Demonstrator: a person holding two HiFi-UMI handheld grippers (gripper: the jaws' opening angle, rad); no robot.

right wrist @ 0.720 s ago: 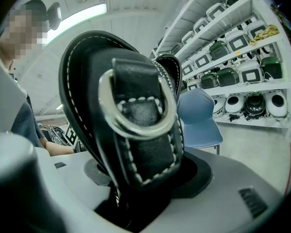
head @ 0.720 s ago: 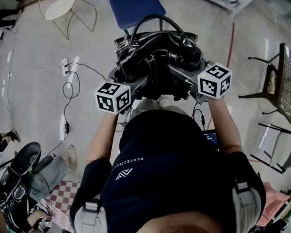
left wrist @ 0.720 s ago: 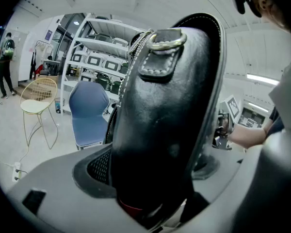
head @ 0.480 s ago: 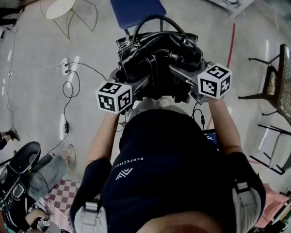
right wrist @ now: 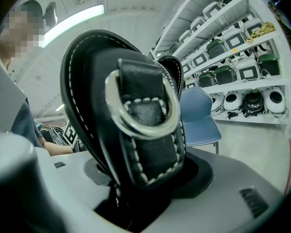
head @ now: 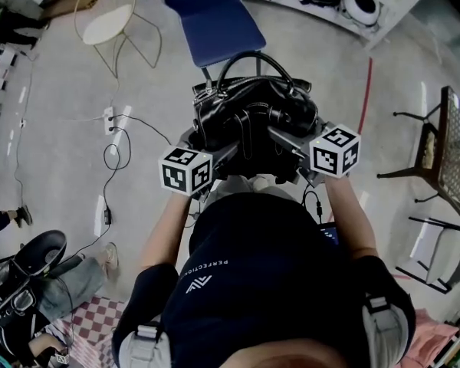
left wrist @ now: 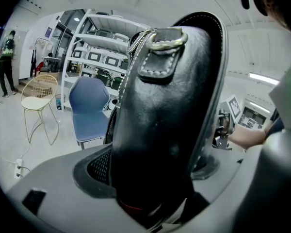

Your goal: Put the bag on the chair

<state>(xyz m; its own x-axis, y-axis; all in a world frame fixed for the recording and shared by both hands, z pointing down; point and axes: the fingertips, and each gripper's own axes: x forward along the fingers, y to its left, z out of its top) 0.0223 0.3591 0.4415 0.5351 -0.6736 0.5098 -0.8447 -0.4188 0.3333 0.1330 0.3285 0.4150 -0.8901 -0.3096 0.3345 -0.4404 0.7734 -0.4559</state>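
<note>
While gripped (both ends), bag [head: 254, 112] hangs before chair [head: 215, 23].

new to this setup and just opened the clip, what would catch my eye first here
A black bag fills the middle of the head view, held up in front of the person and clamped at its ends by the left gripper and the right gripper. Just beyond it stands a blue chair, with a wire chair off to its left.
</note>
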